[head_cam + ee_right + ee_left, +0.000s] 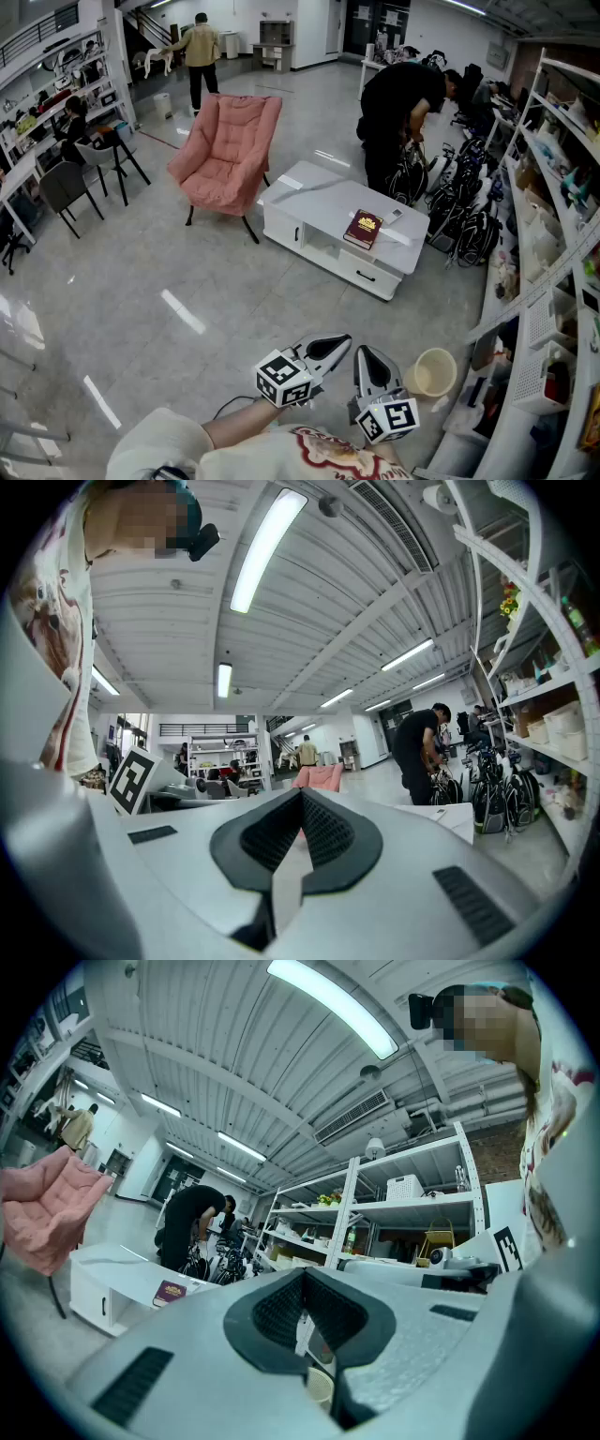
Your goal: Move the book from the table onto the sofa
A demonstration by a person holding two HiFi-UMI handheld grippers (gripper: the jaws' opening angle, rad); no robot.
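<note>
Still untouched, the book [364, 228] lies near the right end of the white table [323, 206], with the pink sofa [228, 150] beside its left end. The left gripper [336, 345] and right gripper [366, 358], jaws together and empty, hang well apart from it; pickup and carry are not yet begun.

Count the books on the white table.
1: a dark red book lies flat near the white table's right end. No other shows; its lower shelf is partly hidden.

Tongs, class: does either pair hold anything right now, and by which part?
Nothing is held. The left tongs and right tongs are both shut and empty; the book lies untouched on the table.
</note>
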